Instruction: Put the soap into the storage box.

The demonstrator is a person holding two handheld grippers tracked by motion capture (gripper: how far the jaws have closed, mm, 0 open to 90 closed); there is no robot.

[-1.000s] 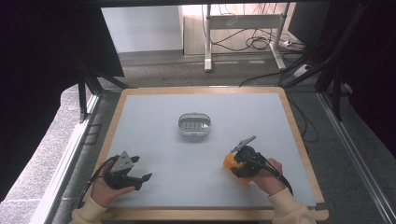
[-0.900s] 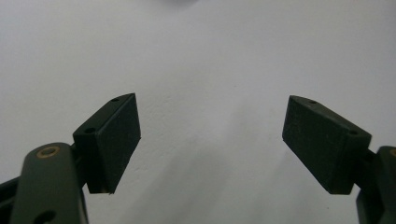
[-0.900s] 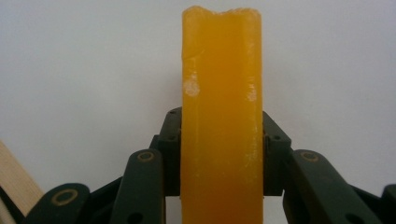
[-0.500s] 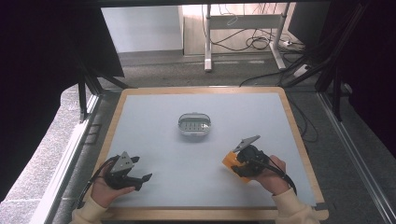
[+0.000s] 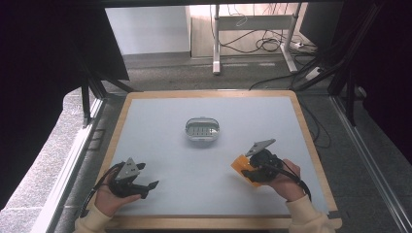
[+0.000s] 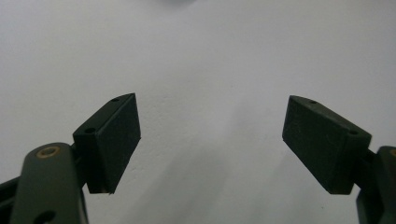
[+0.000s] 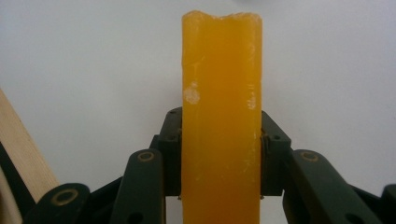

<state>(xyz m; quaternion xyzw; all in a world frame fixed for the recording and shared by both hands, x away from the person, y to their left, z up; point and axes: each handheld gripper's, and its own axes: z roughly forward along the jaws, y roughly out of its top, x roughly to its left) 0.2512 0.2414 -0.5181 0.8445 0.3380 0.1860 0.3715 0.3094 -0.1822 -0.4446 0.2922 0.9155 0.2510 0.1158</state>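
From the high view, the right hand-held gripper [image 5: 245, 167] clamps a flat orange block [image 5: 243, 166], which points away toward a clear oval lidded container [image 5: 202, 130] on the pale grey desk [image 5: 160, 116]. In the left gripper view, the left hand-held gripper [image 6: 210, 135] gapes wide, empty. In the right gripper view, the block's long axis runs straight forward between the jaws.

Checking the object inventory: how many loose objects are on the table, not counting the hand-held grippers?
2. A clear container sits mid-table; an orange block is clamped in the right hand-held gripper near the front right.
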